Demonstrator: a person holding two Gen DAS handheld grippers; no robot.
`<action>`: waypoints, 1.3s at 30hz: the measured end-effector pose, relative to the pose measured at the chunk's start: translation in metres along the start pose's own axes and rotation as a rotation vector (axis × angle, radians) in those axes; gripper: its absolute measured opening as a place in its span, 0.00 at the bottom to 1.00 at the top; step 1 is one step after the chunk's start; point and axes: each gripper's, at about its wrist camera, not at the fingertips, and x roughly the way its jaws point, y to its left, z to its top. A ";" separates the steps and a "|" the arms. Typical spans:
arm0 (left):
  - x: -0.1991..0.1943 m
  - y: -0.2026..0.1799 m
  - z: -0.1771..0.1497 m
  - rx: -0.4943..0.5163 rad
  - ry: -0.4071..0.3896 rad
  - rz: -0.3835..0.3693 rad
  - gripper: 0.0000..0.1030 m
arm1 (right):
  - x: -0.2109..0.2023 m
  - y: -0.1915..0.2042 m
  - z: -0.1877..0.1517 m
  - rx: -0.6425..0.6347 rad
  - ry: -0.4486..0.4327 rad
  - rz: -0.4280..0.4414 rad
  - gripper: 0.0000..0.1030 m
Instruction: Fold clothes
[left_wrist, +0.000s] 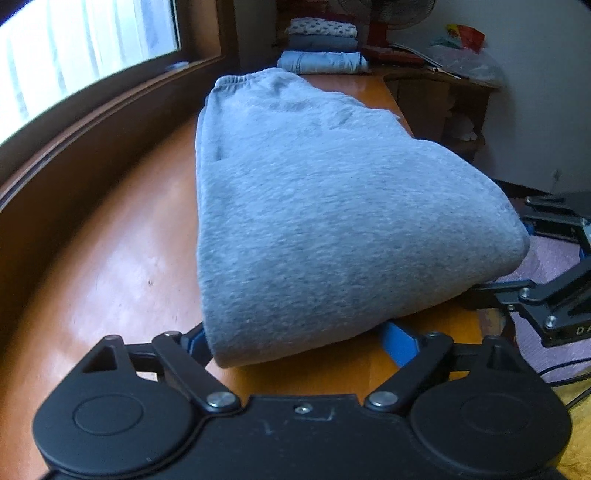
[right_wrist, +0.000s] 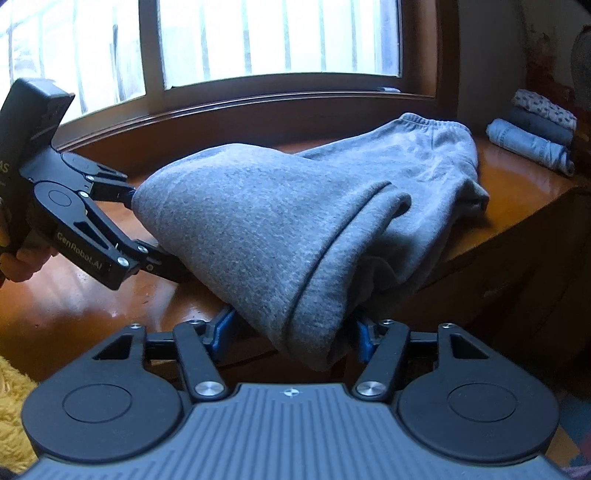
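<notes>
Both tongs (left_wrist: 295, 343) (right_wrist: 291, 332) seemingly clamping folded grey sweatpants (left_wrist: 314, 206) on table (left_wrist: 110, 266).

I'm in a lived-in room of a home, most likely a bedroom. Beyond my fingers a glossy wooden table (left_wrist: 110, 258) runs under a wide wood-framed window (right_wrist: 280, 40) with bars outside. At its far end lie folded clothes (left_wrist: 323, 44) in a small stack, a standing fan (left_wrist: 384, 14) behind them (red base). Right of my fingers, a wooden shelf unit (left_wrist: 443, 99) holds plastic bags (left_wrist: 465, 55).
</notes>
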 end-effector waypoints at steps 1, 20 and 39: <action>0.000 -0.001 0.001 0.003 -0.002 0.005 0.86 | 0.001 0.001 0.002 -0.007 0.002 0.001 0.60; -0.089 -0.009 0.010 -0.142 -0.101 -0.069 0.83 | -0.057 -0.017 0.026 0.079 0.000 0.140 0.44; -0.022 0.030 0.124 -0.121 -0.154 -0.018 0.89 | -0.020 -0.095 0.090 0.347 -0.144 0.188 0.44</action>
